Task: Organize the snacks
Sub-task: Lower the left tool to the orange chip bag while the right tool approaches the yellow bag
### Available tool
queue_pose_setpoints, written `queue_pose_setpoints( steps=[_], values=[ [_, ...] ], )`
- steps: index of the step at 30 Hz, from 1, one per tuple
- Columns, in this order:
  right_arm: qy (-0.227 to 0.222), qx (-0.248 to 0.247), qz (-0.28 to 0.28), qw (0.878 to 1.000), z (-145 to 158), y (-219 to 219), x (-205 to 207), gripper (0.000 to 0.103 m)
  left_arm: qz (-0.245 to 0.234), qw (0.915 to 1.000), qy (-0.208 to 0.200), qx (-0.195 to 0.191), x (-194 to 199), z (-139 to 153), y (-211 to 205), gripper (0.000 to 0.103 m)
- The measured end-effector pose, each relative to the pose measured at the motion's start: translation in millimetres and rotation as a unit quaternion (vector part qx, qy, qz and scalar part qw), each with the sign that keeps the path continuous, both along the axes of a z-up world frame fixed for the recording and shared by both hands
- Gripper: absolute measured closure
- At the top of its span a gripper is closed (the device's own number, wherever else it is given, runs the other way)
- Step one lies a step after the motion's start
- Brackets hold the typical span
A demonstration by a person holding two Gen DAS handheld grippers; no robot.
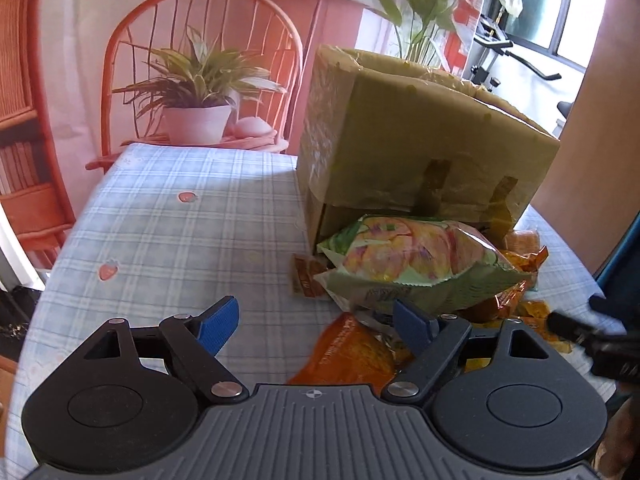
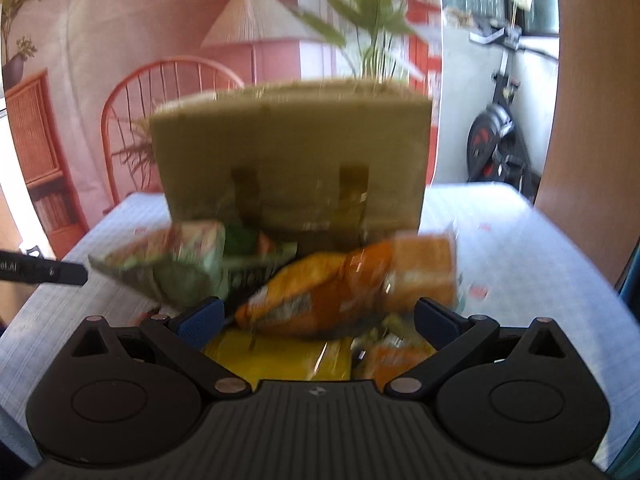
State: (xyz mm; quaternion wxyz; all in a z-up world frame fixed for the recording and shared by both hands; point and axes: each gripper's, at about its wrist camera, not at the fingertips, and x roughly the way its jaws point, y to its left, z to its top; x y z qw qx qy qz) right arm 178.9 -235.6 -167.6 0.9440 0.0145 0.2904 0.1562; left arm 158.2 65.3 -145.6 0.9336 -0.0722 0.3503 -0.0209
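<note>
Print on the green bag point(image 1: 416, 268) and orange packets point(image 2: 344, 284) is too blurred to read. No other lettering is legible.

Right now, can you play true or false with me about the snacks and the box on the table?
1. The cardboard box stands on the checked tablecloth. True.
2. The green snack bag lies right in front of the box. True.
3. The left gripper is squeezing the green bag. False: its jaws are open and hold nothing.
4. The right gripper is shut tight. False: its jaws are open, with the orange snack bag just beyond them.
5. A potted plant sits on the chair behind the table. True.
</note>
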Motion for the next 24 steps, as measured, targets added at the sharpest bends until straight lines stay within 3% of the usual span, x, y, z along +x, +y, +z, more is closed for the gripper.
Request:
queue_pose_setpoints(
  steps=[6,10,13,20,24],
  values=[
    [0.031,-0.012,0.027,0.999,-20.0,16.3,1.4,0.002,0.021,0.9997,-0.005,-0.011,-8.0,-6.9,-0.8,0.019],
    [0.047,-0.014,0.027,0.998,-30.0,25.6,3.7,0.003,0.047,0.9977,0.0,-0.049,-12.9,-12.5,5.2,0.02],
    [0.062,-0.002,0.031,0.998,-37.9,27.8,4.7,0.004,0.033,0.999,0.015,-0.028,-11.2,-17.7,-1.1,0.023],
    [0.092,0.015,0.017,0.995,-53.0,32.2,8.3,0.004,0.033,0.9988,0.031,-0.019,-11.5,-27.4,-5.5,0.023],
    [0.104,0.022,0.02,0.994,-61.0,35.6,10.0,0.004,0.034,0.9975,0.05,-0.038,-10.6,-33.8,-2.1,0.02]
  ],
)
